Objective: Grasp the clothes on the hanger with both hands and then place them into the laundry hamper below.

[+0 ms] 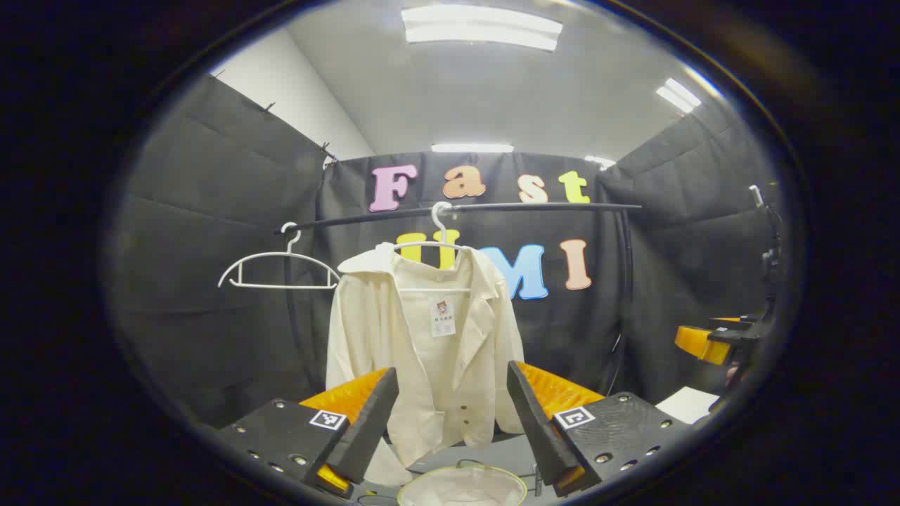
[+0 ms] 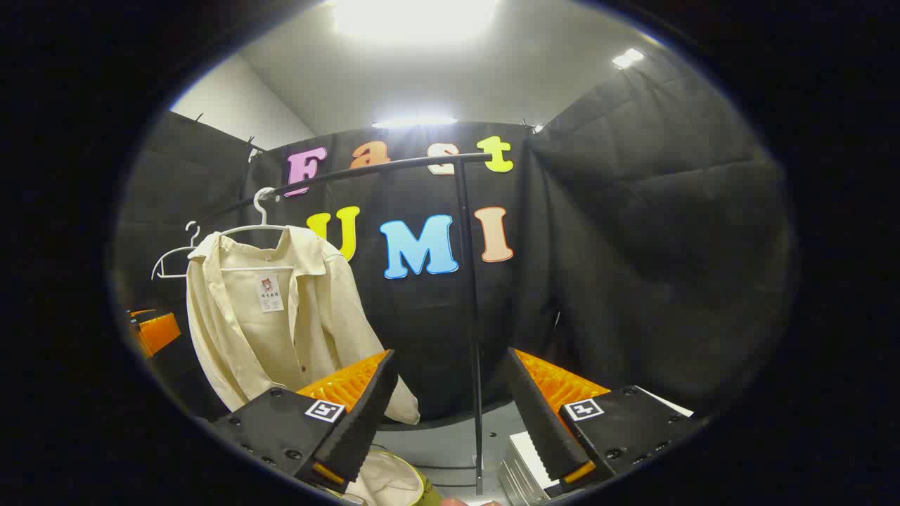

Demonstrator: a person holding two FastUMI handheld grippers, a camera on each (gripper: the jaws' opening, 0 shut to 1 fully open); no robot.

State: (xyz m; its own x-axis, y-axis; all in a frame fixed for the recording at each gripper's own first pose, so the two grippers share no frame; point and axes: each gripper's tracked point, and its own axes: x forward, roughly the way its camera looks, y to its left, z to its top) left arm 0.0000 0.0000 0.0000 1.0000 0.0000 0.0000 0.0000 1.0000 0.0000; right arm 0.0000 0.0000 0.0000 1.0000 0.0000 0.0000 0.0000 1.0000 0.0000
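Note:
A cream shirt (image 1: 429,351) hangs on a white hanger (image 1: 439,242) from the black rail (image 1: 492,207), straight ahead in the left gripper view. My left gripper (image 1: 450,414) is open, its fingers framing the shirt's lower half without touching it. Below, the round hamper (image 1: 460,486) with a pale lining sits under the shirt. In the right gripper view the shirt (image 2: 281,316) hangs to the left, and my right gripper (image 2: 450,414) is open, aimed at the rail's upright post (image 2: 472,316). The hamper's rim (image 2: 415,481) peeks out at the bottom.
An empty white hanger (image 1: 278,270) hangs left of the shirt on the rail. The other gripper (image 1: 710,341) shows at the right edge of the left gripper view. A white stack (image 2: 524,457) lies on the grey floor near the post.

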